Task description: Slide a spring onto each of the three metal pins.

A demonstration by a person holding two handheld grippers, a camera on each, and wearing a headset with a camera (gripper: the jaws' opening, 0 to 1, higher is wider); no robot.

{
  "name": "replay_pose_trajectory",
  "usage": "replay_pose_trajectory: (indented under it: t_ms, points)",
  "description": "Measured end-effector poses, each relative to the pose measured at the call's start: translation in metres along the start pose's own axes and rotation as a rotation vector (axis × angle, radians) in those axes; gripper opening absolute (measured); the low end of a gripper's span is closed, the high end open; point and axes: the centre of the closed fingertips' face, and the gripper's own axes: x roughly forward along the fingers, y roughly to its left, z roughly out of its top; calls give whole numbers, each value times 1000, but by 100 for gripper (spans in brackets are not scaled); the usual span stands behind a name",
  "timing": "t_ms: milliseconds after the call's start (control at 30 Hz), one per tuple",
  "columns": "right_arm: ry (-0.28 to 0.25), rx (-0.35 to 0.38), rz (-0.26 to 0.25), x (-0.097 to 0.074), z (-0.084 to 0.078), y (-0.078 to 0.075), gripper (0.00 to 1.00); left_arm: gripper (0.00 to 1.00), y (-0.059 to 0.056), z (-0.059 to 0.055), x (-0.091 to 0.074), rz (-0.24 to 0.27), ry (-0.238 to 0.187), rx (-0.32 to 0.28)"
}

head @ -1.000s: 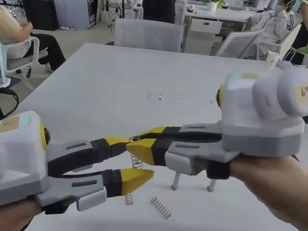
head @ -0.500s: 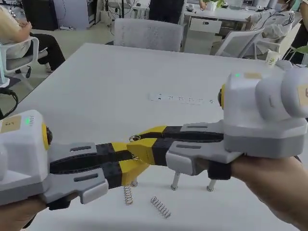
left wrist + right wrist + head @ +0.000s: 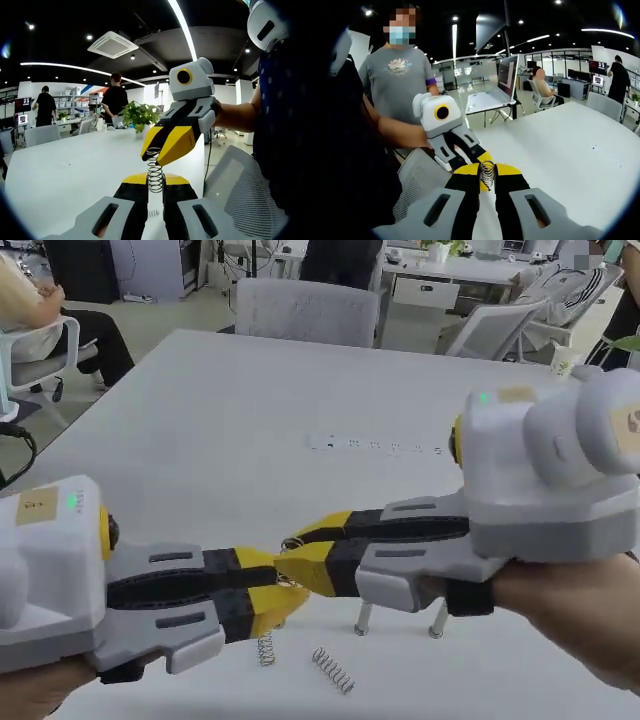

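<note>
The spring [image 3: 155, 175] is a slim coil of bright steel wire, its turns evenly spaced with gaps between them. It hangs in the air above the surface [image 3: 250, 410], stretched between the two pairs of tongs. In the left gripper view it rises from the narrow slit between the left tongs [image 3: 156, 186] up to the yellow tips of the right tongs [image 3: 159, 150]. Both pairs are closed almost fully, each nipping one end of the coil. The right gripper view shows the same coil standing between that gripper's own yellow tips, with the left tongs meeting it from beyond.

In the head view the two pairs of yellow tips overlap near the front edge of the surface, the coil mostly hidden between them. Just below them a second spring [image 3: 265, 648] stands roughly upright on the surface. A third spring [image 3: 333, 670] lies on its side near it, slanted. Under the right tongs a metal pin [image 3: 364, 618] stands upright, and a second pin [image 3: 438, 621] stands close beside it. Both pins are bare. Beyond the far edge of the white surface stands a grey chair [image 3: 310, 310].
</note>
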Motion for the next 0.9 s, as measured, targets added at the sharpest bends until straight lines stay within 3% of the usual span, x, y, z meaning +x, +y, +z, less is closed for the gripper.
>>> replay_pose_trajectory:
  t_ms: [67, 167, 500, 667, 900]
  points:
    - [39, -16, 15, 0, -4, 2, 8, 2, -4, -4, 2, -15, 27, 17]
    - [149, -47, 56, -1, -16, 7, 8, 2, -11, -13, 4, -44, 79, 46]
    - [397, -154, 146, -5, -38, 15, 8, 2, -25, -26, 10, -100, 172, 105]
    - [473, -197, 168, -3, -44, 15, 8, 2, -27, -31, 12, -106, 207, 116]
    - [549, -247, 189, -1, -53, 17, 8, 1, -30, -33, 13, -124, 223, 109]
